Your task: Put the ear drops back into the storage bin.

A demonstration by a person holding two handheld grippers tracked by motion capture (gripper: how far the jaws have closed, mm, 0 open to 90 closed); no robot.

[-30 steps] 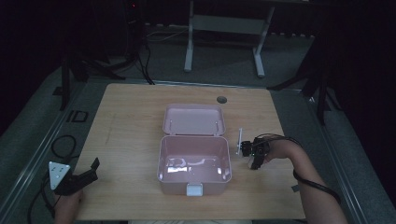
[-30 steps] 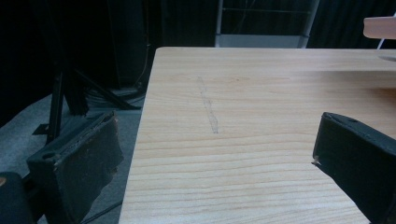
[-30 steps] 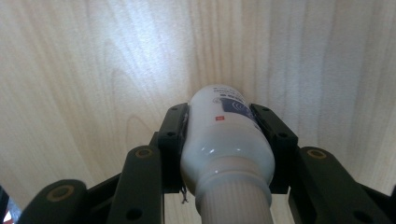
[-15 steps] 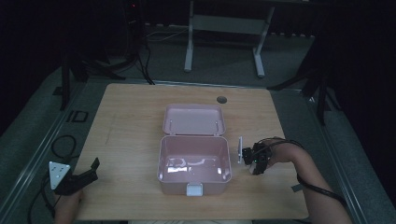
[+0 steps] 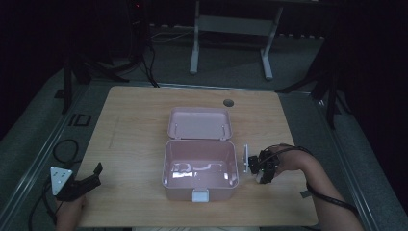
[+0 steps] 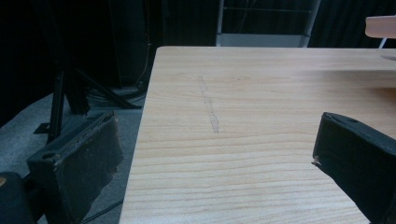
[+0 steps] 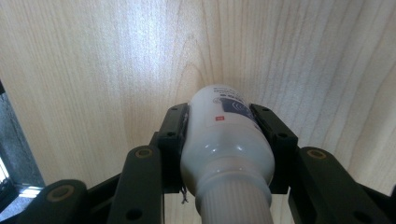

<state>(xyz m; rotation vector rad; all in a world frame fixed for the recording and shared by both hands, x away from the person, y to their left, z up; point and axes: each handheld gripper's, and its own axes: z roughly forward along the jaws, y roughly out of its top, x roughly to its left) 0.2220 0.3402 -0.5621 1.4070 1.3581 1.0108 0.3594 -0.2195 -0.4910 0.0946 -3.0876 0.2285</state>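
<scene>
A white bottle (image 7: 226, 140) with a ribbed white neck and a small label sits clamped between the two black jaws of the right hand-held gripper (image 7: 227, 122), its rounded end pointing at the pale wood of the bench (image 7: 93, 60) just below. In the high view the right hand-held gripper (image 5: 260, 166) hangs over the bench (image 5: 134, 130) just beside the right wall of an open pink box (image 5: 200, 168), with the person's right hand (image 5: 288, 161) behind it and a forearm running to the bottom right corner. The box stands near the middle of the bench, its lid (image 5: 199, 123) thrown back flat on the far side and a white latch at its near wall; its inside looks bare apart from glare.

The left hand-held gripper (image 5: 84, 180) rests at the near left corner of the bench, well apart from the box, a grey three-cornered plate on its top. In its own view the left hand-held gripper (image 6: 210, 154) has its jaws spread wide with nothing between them, one over the bench edge.
</scene>
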